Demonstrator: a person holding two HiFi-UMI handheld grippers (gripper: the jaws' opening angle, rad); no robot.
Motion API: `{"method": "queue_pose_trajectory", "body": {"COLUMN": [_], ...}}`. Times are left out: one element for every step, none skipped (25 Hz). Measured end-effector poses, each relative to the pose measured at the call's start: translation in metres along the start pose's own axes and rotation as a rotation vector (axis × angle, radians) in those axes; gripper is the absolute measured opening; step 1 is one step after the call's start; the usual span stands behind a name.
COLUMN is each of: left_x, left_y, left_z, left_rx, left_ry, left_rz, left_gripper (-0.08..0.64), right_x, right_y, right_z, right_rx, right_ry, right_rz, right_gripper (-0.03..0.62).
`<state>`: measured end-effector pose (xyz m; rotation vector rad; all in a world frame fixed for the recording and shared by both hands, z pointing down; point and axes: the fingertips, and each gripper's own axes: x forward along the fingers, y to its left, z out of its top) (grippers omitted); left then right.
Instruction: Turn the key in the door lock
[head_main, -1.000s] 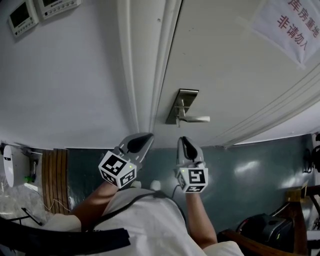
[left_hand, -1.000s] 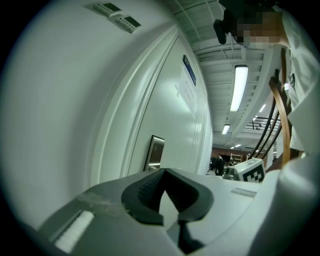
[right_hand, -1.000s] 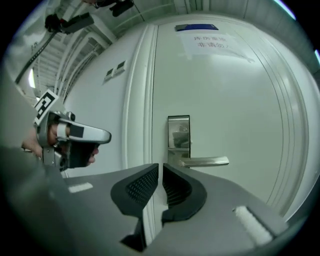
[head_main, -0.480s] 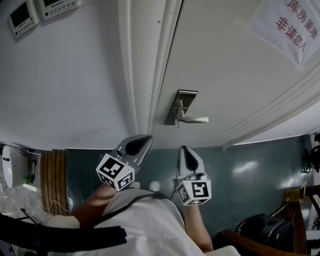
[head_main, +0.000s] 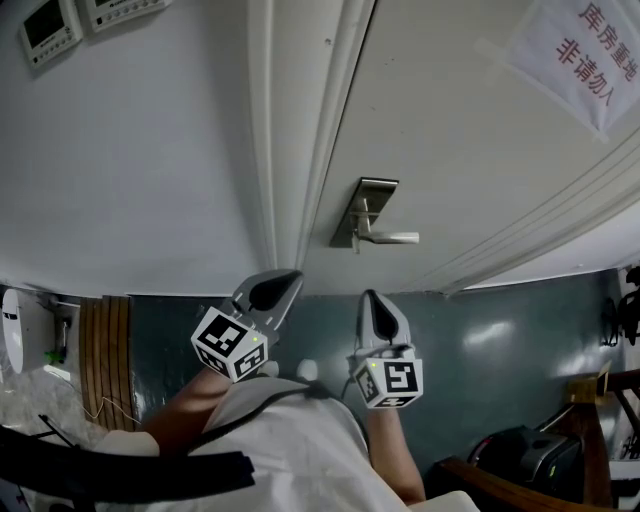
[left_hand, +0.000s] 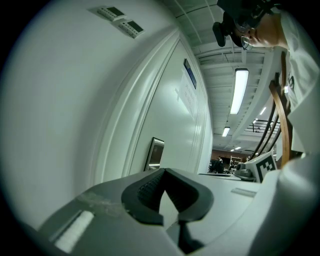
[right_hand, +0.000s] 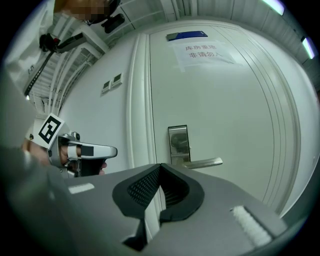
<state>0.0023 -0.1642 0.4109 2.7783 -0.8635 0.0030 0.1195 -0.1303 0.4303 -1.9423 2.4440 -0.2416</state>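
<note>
Since a second ago the right gripper (head_main: 374, 298) sits a touch lower and further right in the head view, and its jaws are now pressed together on nothing. The left gripper (head_main: 284, 280) has hardly shifted; the left gripper view shows its jaws also closed and empty. Both are held side by side at the bottom centre of the head view, well apart from the door (head_main: 470, 150).

The task's thing belongs at the steel lock plate (head_main: 368, 205), which is at the centre of both the head view and the right gripper view, just right of the door frame (head_main: 300, 130). The key itself is too small to make out. A small piece seems to stick out of the plate beside the root of the lever handle (head_main: 393, 238), but I cannot tell whether that is it. A key would be small, light, rigid metal, probably smooth and slippery under the pads. The flat bow looks like the place to pinch it, squarely, once the jaws have been opened. The lock will likely resist the turn somewhat.

Room around the plate is tight: the lever juts out to the right, and the frame moulding rises close on the left. A straight-on approach looks open.
</note>
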Motion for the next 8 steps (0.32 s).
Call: {"method": "queue_pose_trajectory", "body": {"left_x": [-0.002,-0.003,-0.005,-0.007,-0.008,-0.009,-0.011,-0.012], "left_y": [0.001,0.002,0.003,0.004,0.005,0.005,0.006,0.007], "left_z": [0.000,0.000,0.000,0.000,-0.001,-0.001,-0.001,-0.001], "left_rx": [-0.001,-0.003,-0.003,-0.004,-0.005,-0.006,-0.006,-0.007], "left_ry": [0.000,0.000,0.001,0.001,0.002,0.002,0.002,0.001], "left_rz": [0.001,0.001,0.002,0.003,0.003,0.003,0.003,0.003], "left_gripper": [0.003,0.003,0.003,0.003,0.003,0.003,0.003,0.003], "right_x": [0.001,0.003,0.005,0.007,0.009,0.012,0.014,0.016], "right_y": [0.002,0.005,0.006,0.008,0.008,0.008,0.009,0.009], "right_z": [-0.001,-0.001,-0.003,-0.005,-0.007,-0.008,-0.009,-0.010], "right_rx": [-0.005,-0.013,-0.022,-0.032,-0.042,-0.051,-0.059,-0.068], "right_ry": [0.003,0.007,0.013,0.020,0.027,0.033,0.038,0.043], "right_rz": [0.001,0.004,0.006,0.009,0.010,0.011,0.011,0.010], "right_gripper": [0.008,0.008,0.008,0.008,0.008,0.008,0.008,0.008]}}
